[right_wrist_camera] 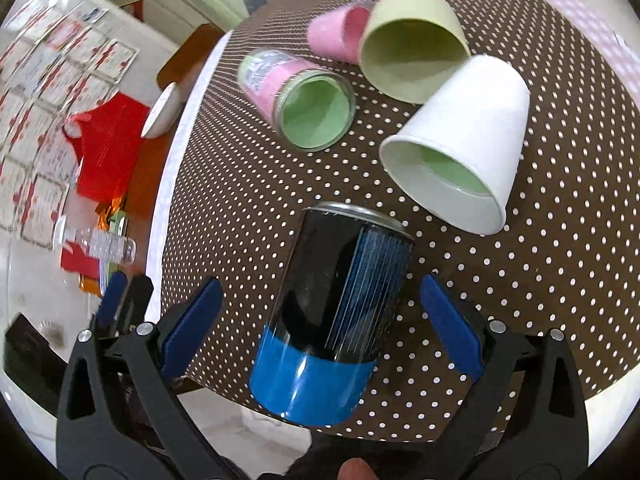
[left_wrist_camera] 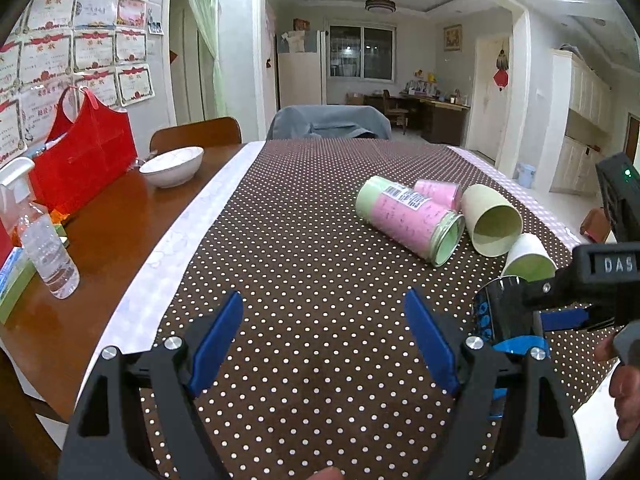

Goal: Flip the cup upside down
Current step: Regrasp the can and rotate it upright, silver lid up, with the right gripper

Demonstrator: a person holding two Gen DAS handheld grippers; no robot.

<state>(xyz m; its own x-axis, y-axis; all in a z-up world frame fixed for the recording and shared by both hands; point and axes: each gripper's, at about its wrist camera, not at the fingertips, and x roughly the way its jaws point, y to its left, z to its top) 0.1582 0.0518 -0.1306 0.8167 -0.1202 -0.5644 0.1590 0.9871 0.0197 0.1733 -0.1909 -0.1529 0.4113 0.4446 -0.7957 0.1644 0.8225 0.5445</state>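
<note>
A black cup with a blue base band lies on its side on the dotted tablecloth, between the open fingers of my right gripper, which do not touch it. It also shows in the left wrist view, under the right gripper's body. A white cup, a pale green cup, a pink-and-green jar and a small pink cup lie on their sides beyond. My left gripper is open and empty over the cloth, left of the black cup.
The brown dotted tablecloth covers a wooden table. On the left stand a white bowl, a red bag and a clear spray bottle. Chairs stand at the far edge. The near table edge is close under both grippers.
</note>
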